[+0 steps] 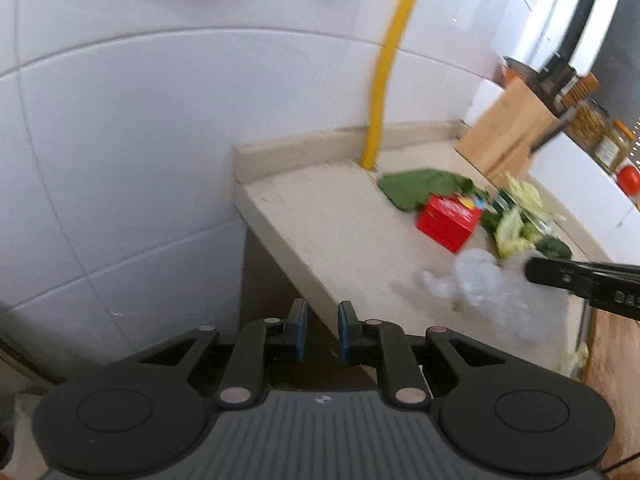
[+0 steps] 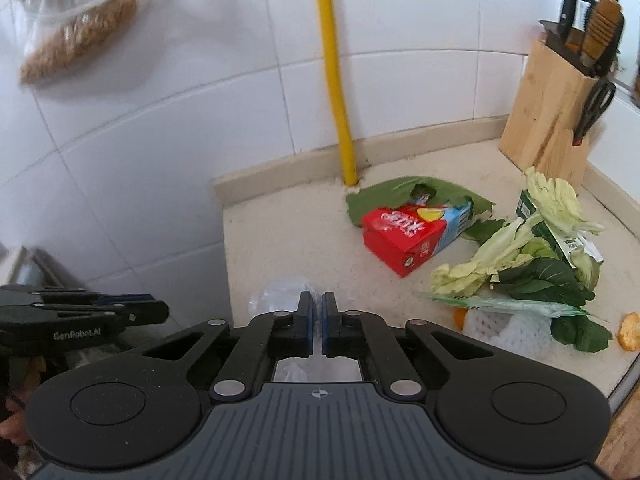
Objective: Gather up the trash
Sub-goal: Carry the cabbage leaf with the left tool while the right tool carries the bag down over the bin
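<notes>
right gripper (image 2: pixel 318 322) pinched shut on clear crumpled plastic wrap (image 2: pixel 280 298) at the worktop's (image 2: pixel 288 232) front left corner. left gripper (image 1: pixel 322 330) narrow, nothing between its pads, off the worktop's left edge. red carton (image 2: pixel 412 236) on a green leaf (image 2: pixel 384 194) near the back edge.

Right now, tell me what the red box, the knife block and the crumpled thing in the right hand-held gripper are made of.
Red box: likely printed cardboard, slightly glossy, with sharp folded edges.
Knife block: wood, matte, pale with visible grain.
Crumpled thing: probably thin clear plastic, see-through and wrinkled; the right hand-held gripper is shut on it.
</notes>
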